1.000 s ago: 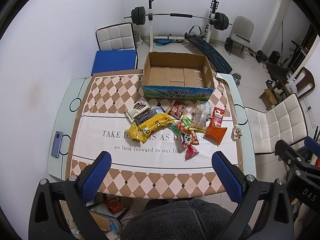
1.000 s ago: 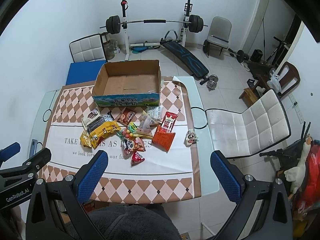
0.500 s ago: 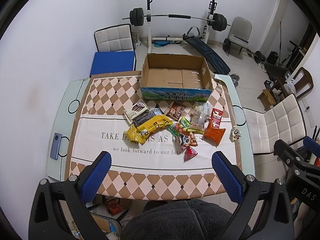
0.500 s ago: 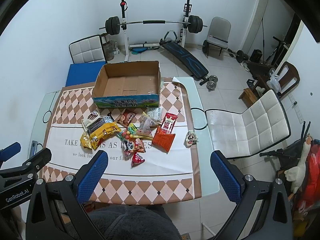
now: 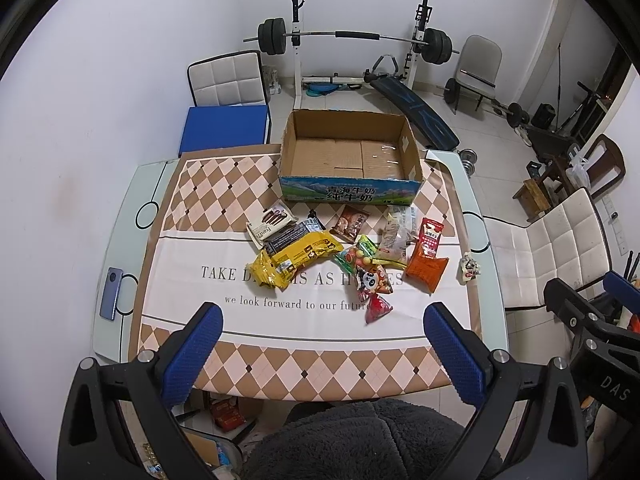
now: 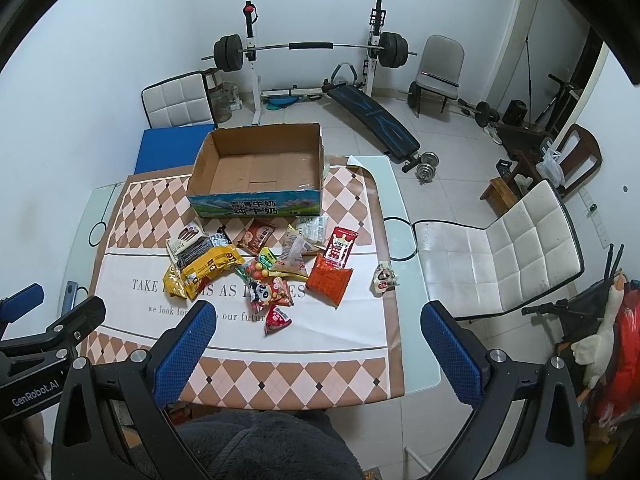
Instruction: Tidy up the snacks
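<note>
An empty cardboard box (image 5: 350, 152) (image 6: 256, 168) stands at the far side of the table. In front of it lies a heap of snack packets: a yellow bag (image 5: 294, 260) (image 6: 202, 270), an orange pack (image 5: 426, 270) (image 6: 330, 280), a small red pack (image 5: 378, 308) (image 6: 277, 319) and several others. One small white packet (image 5: 469, 267) (image 6: 385, 278) lies apart at the right. My left gripper (image 5: 324, 346) and right gripper (image 6: 316, 344) hang high above the near table edge, both open and holding nothing.
A blue phone (image 5: 112, 294) lies at the table's left edge. White chairs (image 6: 500, 252) (image 5: 226, 80) stand to the right and behind the table. A barbell rack (image 5: 352, 38) and bench fill the far floor. A dark fleece garment (image 5: 368, 440) sits below the grippers.
Both grippers have risen and pulled back a little, so the table and snacks look slightly smaller and lower. Nothing on the table has moved.
</note>
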Demonstrator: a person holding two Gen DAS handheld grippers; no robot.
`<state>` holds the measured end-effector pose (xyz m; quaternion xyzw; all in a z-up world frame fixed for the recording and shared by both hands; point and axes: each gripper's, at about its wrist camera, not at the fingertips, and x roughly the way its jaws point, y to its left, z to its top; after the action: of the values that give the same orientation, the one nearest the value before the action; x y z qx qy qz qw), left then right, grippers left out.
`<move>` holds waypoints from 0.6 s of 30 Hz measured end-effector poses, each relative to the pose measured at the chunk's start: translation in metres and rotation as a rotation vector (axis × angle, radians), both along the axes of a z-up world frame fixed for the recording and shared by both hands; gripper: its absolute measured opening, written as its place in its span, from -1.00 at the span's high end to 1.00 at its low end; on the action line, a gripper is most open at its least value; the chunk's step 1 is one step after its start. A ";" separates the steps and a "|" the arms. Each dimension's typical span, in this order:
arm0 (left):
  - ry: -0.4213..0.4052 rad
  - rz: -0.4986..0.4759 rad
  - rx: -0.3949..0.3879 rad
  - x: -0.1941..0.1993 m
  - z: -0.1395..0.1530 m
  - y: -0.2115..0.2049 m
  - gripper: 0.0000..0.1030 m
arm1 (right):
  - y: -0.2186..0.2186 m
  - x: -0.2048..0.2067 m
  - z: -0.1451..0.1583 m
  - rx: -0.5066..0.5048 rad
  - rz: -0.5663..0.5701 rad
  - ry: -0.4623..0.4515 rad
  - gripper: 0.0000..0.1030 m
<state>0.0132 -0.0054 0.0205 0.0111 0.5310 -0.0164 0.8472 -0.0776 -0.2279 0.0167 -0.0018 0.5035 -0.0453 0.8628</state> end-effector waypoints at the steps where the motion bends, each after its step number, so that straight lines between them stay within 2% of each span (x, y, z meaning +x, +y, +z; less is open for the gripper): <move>1: -0.001 0.000 -0.001 0.000 0.000 0.000 -1.00 | 0.000 0.000 -0.001 0.000 0.000 0.000 -1.00; 4: -0.001 0.001 0.000 0.000 0.000 0.000 -1.00 | 0.000 0.000 -0.003 0.000 0.001 -0.001 -1.00; 8: 0.000 -0.001 -0.003 -0.001 0.000 0.000 -1.00 | 0.014 0.016 0.014 0.003 0.008 -0.003 -1.00; 18: -0.007 -0.003 -0.003 0.000 0.004 -0.006 -1.00 | 0.021 0.021 0.015 0.009 0.010 -0.010 -1.00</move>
<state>0.0136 -0.0115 0.0243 0.0108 0.5278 -0.0184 0.8491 -0.0564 -0.2073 0.0317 -0.0005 0.4991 -0.0386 0.8657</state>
